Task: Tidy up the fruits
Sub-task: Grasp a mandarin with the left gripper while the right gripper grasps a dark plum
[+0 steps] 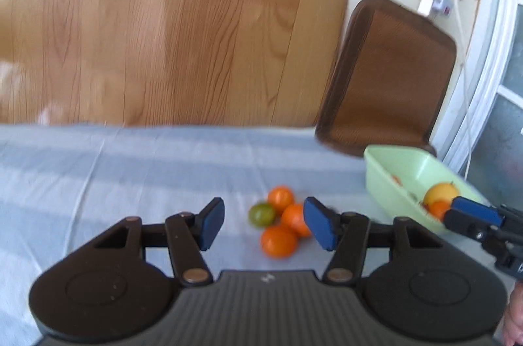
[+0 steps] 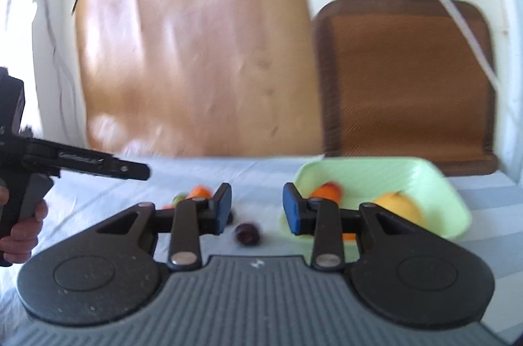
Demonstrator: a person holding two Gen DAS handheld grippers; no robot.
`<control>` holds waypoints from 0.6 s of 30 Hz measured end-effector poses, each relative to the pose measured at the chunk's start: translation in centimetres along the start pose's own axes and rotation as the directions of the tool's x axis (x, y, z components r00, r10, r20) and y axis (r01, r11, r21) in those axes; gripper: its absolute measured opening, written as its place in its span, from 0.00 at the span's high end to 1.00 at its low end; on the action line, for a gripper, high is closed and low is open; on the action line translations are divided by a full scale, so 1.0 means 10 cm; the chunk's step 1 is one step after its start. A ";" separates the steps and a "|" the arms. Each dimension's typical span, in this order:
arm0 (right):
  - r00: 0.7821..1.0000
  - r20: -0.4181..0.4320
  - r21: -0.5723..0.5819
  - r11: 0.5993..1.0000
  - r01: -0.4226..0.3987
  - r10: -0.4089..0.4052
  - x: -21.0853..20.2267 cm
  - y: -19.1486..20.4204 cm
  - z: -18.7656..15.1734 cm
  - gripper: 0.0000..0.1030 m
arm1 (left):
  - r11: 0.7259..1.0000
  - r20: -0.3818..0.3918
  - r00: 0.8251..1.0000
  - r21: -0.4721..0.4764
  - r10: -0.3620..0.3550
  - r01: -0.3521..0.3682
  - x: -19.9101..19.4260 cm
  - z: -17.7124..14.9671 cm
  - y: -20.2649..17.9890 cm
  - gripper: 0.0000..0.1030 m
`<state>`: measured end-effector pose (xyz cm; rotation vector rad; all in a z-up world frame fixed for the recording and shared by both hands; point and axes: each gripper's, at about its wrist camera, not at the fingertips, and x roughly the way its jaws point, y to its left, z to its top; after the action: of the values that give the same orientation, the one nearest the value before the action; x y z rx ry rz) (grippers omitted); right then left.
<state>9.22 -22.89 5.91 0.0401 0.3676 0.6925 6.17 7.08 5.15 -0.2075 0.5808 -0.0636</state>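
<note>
- While both grippers hang above the pale blue tablecloth (image 1: 114, 169), the left gripper (image 1: 264, 223) has its fingers spread apart, empty, with a cluster of three oranges (image 1: 278, 241) and one green fruit (image 1: 261, 214) lying between and beyond them.
- Right gripper (image 2: 257, 208): fingers apart, holding nothing; a dark plum (image 2: 247, 233) lies on the cloth just ahead.
- Green tray (image 2: 369, 174): holds a yellow fruit (image 2: 400, 207) and small orange fruits.

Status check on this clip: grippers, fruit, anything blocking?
Left gripper open, empty, facing orange-and-green fruit cluster on cloth. Right gripper open, empty, beside green tray holding some fruit. Dark plum loose; nothing blocking.
</note>
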 end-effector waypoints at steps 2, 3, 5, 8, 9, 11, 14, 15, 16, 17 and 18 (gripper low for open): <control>0.997 -0.074 -0.055 0.998 0.014 -0.018 0.18 0.17 -0.06 0.63 | 1.000 -0.031 0.999 0.003 -0.009 0.009 0.11 -0.10 0.01 0.47; 0.994 -0.102 -0.095 0.995 0.025 -0.035 0.26 0.25 -0.08 0.63 | 1.000 -0.040 0.999 0.015 -0.008 0.008 0.15 -0.12 -0.01 0.47; 0.989 -0.128 -0.186 0.982 0.047 -0.072 0.39 0.37 -0.11 0.63 | 0.999 -0.048 0.999 0.050 -0.009 0.012 0.21 -0.17 -0.07 0.45; 0.981 -0.154 -0.297 0.952 0.068 -0.118 0.57 0.43 -0.07 0.63 | 0.996 -0.047 0.999 0.082 -0.016 0.020 0.28 -0.19 -0.14 0.44; 0.977 -0.168 -0.327 0.943 0.068 -0.129 0.64 0.43 -0.06 0.63 | 0.996 -0.051 0.999 0.090 -0.012 0.017 0.30 -0.20 -0.16 0.44; 0.965 -0.216 -0.394 0.918 0.052 -0.147 0.78 0.41 -0.03 0.63 | 0.995 -0.061 0.998 0.104 -0.001 0.008 0.34 -0.24 -0.19 0.47; 0.945 -0.260 -0.512 0.858 0.041 -0.200 0.91 0.45 -0.09 0.66 | 0.994 -0.088 0.996 0.103 -0.014 0.023 0.38 -0.26 -0.18 0.64; 0.942 -0.260 -0.541 0.840 0.039 -0.211 0.92 0.48 -0.10 0.65 | 0.995 -0.083 0.996 0.099 -0.015 0.024 0.37 -0.26 -0.17 0.68; 0.940 -0.266 -0.544 0.838 0.036 -0.214 0.92 0.48 -0.09 0.65 | 0.995 -0.083 0.996 0.091 -0.024 0.032 0.37 -0.26 -0.15 0.68; 0.936 -0.284 -0.536 0.844 0.024 -0.208 0.92 0.47 -0.07 0.72 | 0.996 -0.084 0.996 0.084 -0.032 0.039 0.36 -0.27 -0.14 0.68; 0.934 -0.288 -0.538 0.843 0.024 -0.210 0.92 0.47 -0.07 0.72 | 0.996 -0.083 0.996 0.082 -0.035 0.042 0.34 -0.28 -0.13 0.68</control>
<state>12.58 -13.51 3.10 -0.6334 0.4929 0.6566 7.52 4.87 1.32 -0.1353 0.6539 -0.1338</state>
